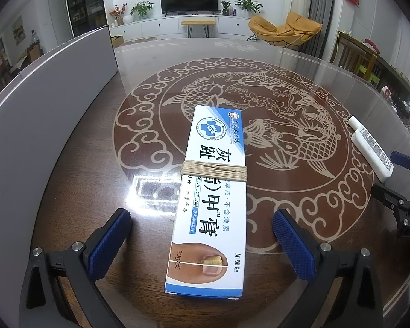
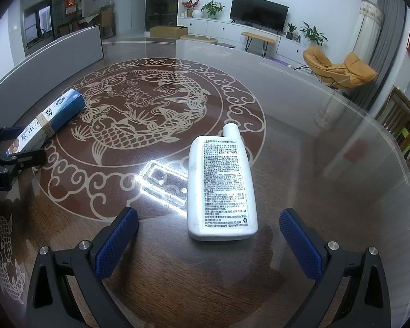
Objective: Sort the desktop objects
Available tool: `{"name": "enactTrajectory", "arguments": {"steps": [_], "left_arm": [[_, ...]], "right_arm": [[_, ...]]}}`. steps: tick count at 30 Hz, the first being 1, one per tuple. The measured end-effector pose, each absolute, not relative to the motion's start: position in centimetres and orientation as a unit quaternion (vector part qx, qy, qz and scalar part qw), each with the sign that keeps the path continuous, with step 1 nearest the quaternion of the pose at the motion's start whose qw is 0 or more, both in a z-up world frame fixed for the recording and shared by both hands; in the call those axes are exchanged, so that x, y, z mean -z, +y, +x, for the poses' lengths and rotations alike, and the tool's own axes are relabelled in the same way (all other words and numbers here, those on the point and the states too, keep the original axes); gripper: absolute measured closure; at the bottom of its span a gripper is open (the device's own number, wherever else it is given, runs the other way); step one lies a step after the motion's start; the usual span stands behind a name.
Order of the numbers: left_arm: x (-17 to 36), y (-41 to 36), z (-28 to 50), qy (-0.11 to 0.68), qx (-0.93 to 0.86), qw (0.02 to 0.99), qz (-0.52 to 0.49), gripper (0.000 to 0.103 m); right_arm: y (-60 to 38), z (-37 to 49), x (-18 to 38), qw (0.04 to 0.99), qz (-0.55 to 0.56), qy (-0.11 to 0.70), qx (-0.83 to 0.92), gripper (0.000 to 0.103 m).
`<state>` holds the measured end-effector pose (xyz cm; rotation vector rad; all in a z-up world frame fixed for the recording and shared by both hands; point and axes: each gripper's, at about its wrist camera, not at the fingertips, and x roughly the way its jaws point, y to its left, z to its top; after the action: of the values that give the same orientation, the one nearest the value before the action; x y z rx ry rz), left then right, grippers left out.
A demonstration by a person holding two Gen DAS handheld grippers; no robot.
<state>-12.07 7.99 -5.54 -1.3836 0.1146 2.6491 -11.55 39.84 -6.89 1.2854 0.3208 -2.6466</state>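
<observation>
A white-and-blue nail cream box [image 1: 207,205], bound round its middle by a band of tan string [image 1: 213,171], lies flat on the glass-topped table [image 1: 300,63] over the near rim of its engraved fish medallion [image 1: 232,136], its near end between the wide-open fingers of the left gripper [image 1: 202,243], whose blue pads [image 1: 110,242] stand clear of the carton on both sides and hold nothing. The printing reads "NAIL CREAM" and "20g" beside large Chinese characters and a picture of a toenail; the string covers part of the lettering, and the smaller text is too fine to read. Well apart, toward the table's right edge, a flat white bottle [image 2: 221,188] lies label-up with its cap [image 2: 231,130] pointing away, just ahead of the right gripper [image 2: 209,246], whose fingers are likewise spread wide and hold nothing. The bottle's back label is dense small print that cannot be made out. In the right wrist view the left gripper's body is cut off at the frame edge, showing only the fragment "bot.AI". A bright ceiling-light reflection [image 2: 164,183] glares off the glass beside the bottle. A grey panel [image 1: 41,104] stands along the table's left edge.
</observation>
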Motion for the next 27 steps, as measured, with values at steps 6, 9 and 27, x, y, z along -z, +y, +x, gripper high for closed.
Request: {"name": "enactTrajectory", "arguments": {"steps": [6, 9, 27], "left_arm": [[5.59, 7.94, -11.97, 0.038, -0.883, 0.075, -0.461, 0.0], [5.63, 7.96, -12.03, 0.038, -0.883, 0.075, -0.461, 0.0], [5.6, 7.81, -11.75, 0.038, -0.883, 0.076, -0.461, 0.0]], "right_arm": [[39.88, -11.53, 6.88, 0.091, 0.433, 0.107, 0.89, 0.0], [39.9, -11.52, 6.86, 0.09, 0.433, 0.108, 0.891, 0.0], [40.13, -11.73, 6.9, 0.09, 0.432, 0.108, 0.891, 0.0]]}}
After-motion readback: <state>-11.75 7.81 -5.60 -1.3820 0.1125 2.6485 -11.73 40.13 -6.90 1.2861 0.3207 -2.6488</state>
